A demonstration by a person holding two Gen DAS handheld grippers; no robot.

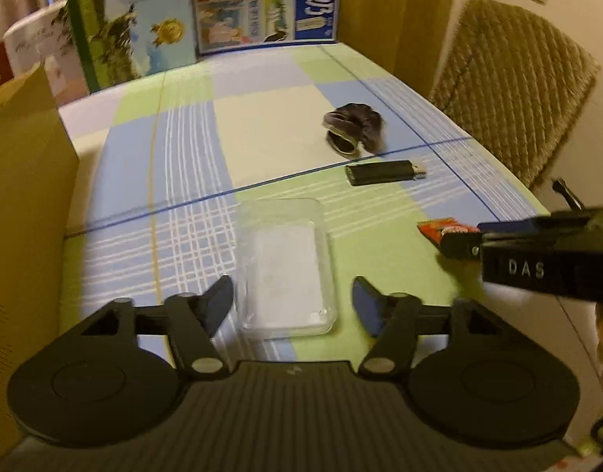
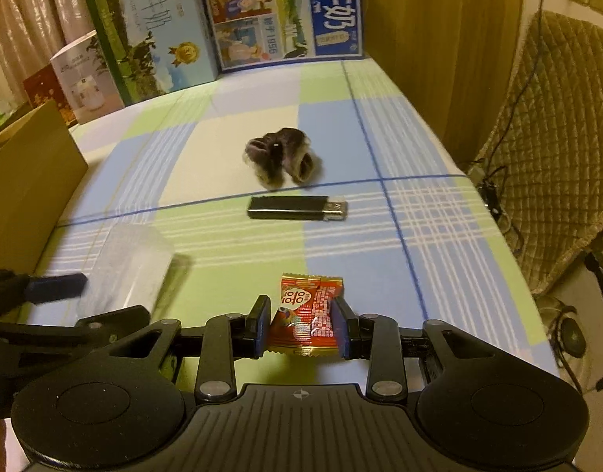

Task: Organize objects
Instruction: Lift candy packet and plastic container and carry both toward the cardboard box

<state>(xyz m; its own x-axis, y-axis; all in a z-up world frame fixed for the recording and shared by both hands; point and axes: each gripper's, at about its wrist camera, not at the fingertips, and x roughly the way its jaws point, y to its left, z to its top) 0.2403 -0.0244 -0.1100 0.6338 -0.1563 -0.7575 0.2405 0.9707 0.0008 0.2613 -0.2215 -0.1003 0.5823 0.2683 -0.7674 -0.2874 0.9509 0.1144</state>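
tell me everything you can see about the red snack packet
The red snack packet is a small crinkly foil wrapper, red with white print and a gold crimped lower edge. It sits between the fingers of the right gripper, which are closed against its sides, just above the green patch of the checked tablecloth. It looks sealed and full.

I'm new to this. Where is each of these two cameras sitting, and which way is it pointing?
Left wrist view: sits on the left gripper, looking forward over its open fingers at a clear plastic tray; the right gripper enters from the right.
Right wrist view: sits on the right gripper, whose fingers hold a red snack packet.
Shared: tray, packet, black USB stick, dark scrunchie, checked tablecloth.
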